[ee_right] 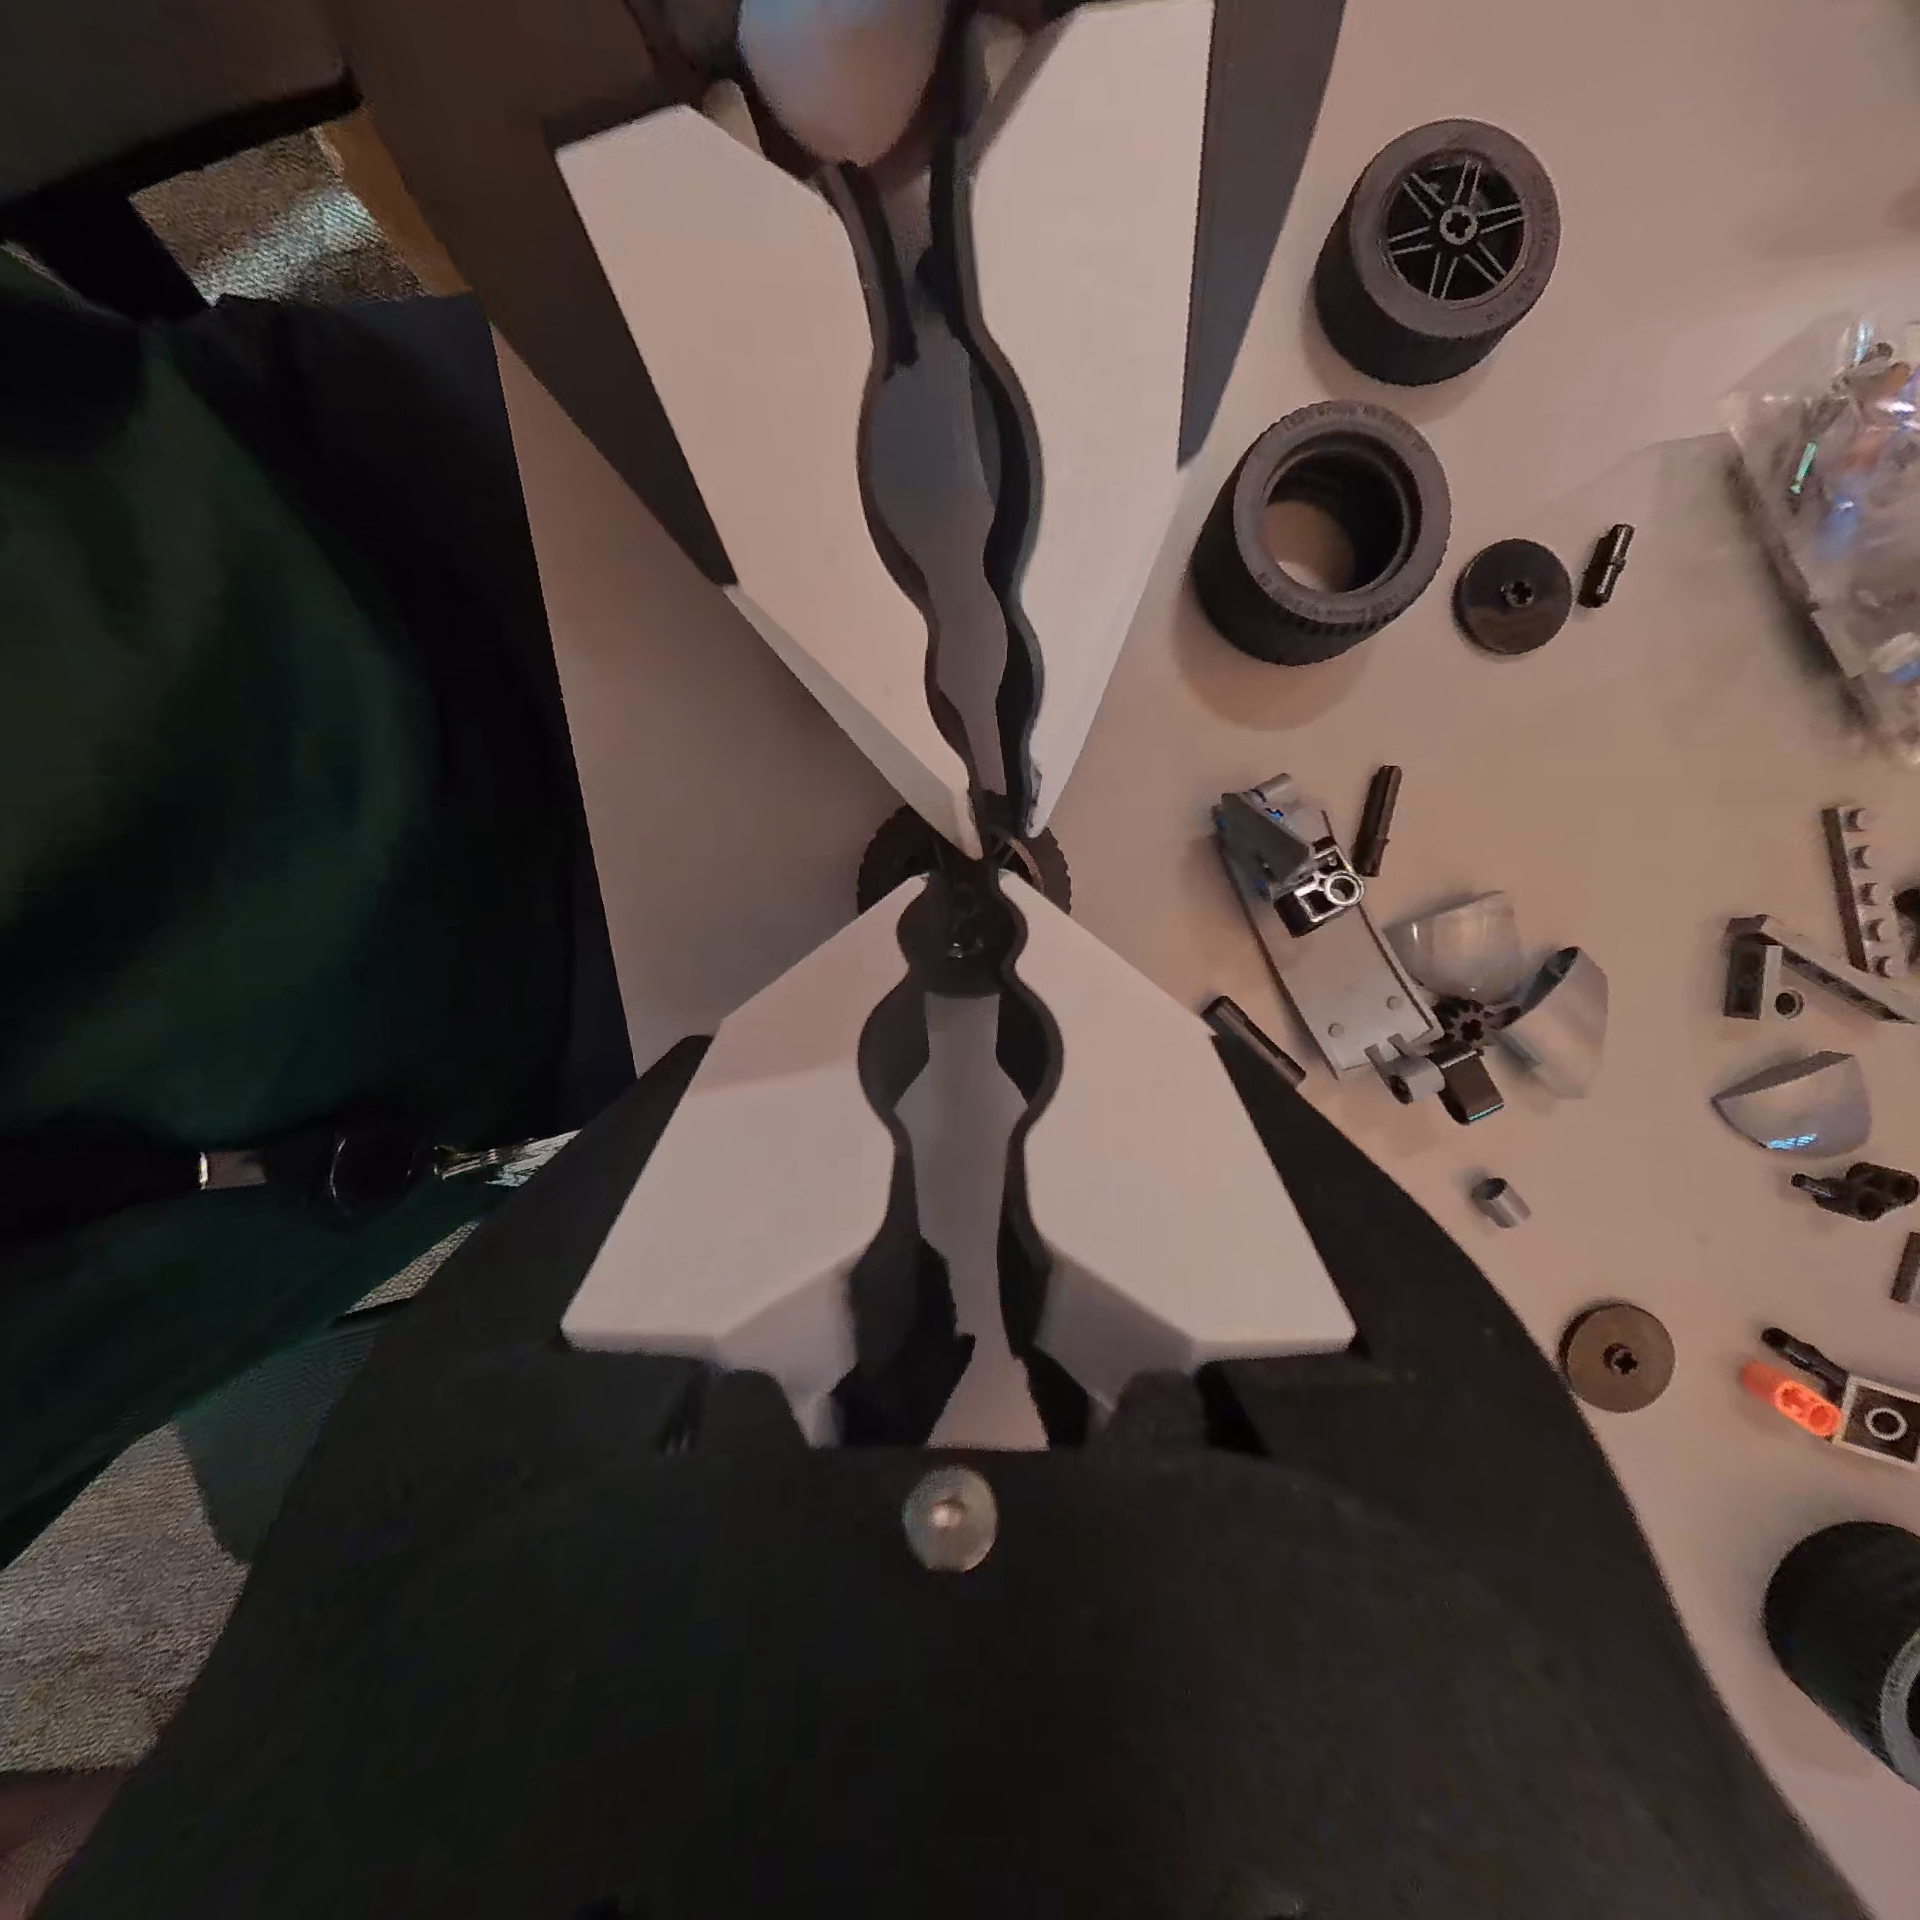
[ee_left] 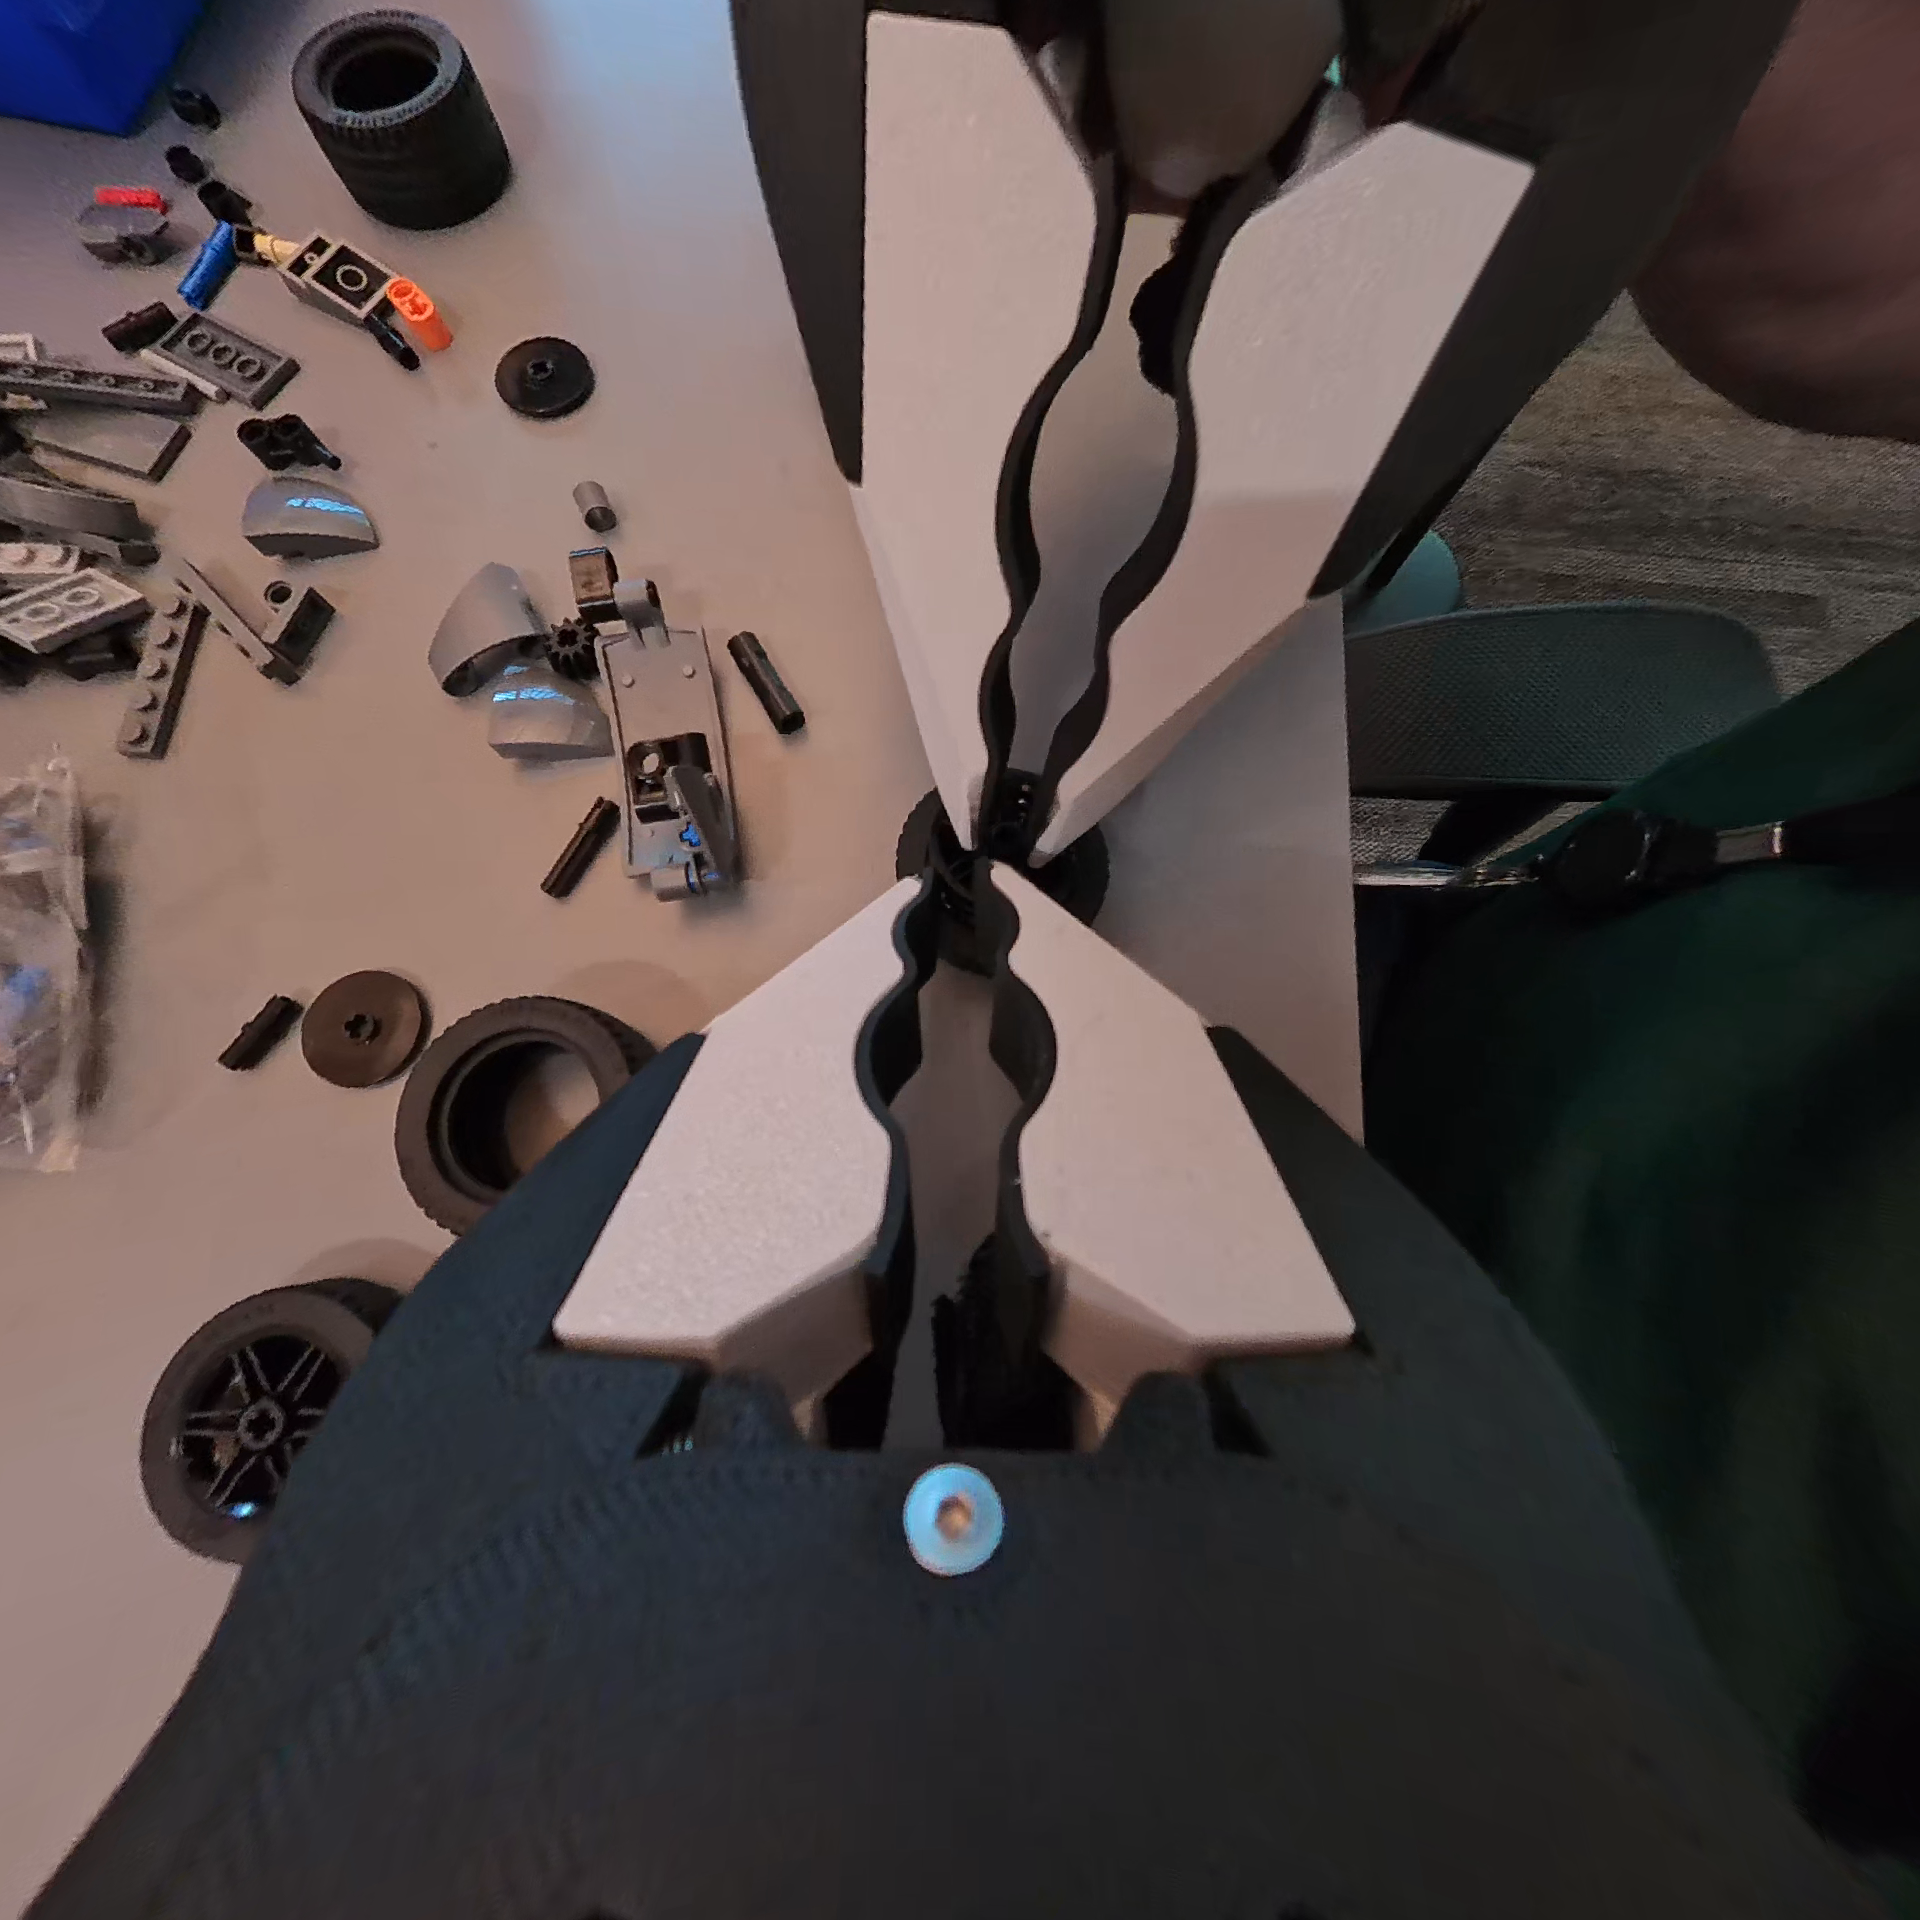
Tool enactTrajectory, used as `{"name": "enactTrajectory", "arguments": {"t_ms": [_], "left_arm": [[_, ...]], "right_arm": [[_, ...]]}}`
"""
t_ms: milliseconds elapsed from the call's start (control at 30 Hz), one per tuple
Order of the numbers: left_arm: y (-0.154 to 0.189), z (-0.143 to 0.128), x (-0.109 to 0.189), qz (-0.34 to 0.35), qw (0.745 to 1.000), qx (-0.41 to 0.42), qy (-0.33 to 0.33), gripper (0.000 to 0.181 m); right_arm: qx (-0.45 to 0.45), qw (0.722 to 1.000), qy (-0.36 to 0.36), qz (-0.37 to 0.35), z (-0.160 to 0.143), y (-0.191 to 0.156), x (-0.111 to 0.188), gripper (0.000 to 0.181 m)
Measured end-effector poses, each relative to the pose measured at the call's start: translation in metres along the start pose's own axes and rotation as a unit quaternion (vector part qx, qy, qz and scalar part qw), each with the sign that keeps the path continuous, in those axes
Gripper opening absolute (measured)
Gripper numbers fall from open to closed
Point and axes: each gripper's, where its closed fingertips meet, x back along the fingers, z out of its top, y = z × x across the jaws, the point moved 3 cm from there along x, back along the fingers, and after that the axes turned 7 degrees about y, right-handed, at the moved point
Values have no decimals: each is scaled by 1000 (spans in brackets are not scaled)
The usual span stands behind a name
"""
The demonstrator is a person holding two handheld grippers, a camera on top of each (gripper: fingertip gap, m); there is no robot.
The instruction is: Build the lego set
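Meeting tip to tip over the near edge of the white table point(ee_left: 727, 312), the left gripper point(ee_left: 961, 914) and right gripper point(ee_right: 961, 914) are each pinched nearly shut on a small black part. Together they bear on a black toothed wheel piece point(ee_left: 1081, 883), largely hidden behind the fingertips; which gripper holds which part cannot be told. By the look of it, a pin or axle is being pressed into a wheel hub. The build stands at an early stage. One wheel with spoked rim point(ee_right: 1439, 249) is assembled, whereas a bare tyre point(ee_right: 1320, 540), two loose black discs point(ee_right: 1512, 594) point(ee_right: 1618, 1354), and black pins point(ee_right: 1377, 821) lie unjoined. A grey sub-assembly with a small gear point(ee_right: 1340, 966) is partly built. Curved grey shell pieces point(ee_left: 310, 517), dark plates point(ee_left: 166, 675) and a plastic bag of parts point(ee_right: 1849, 540) await fitting.
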Motion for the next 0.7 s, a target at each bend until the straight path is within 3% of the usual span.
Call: {"name": "enactTrajectory", "arguments": {"t_ms": [233,533,700], "left_arm": [[0,-10,3,0,999,-13,-39,0],[-1,0,11,9,1000,7,10,0],[1,-3,5,-1,1000,14,4,0]], "right_arm": [[-1,1000,-24,13,1,0,-1,3],[4,999,-45,19,2,1,-1,4],[7,999,-49,20,2,1,-2,4]]}}
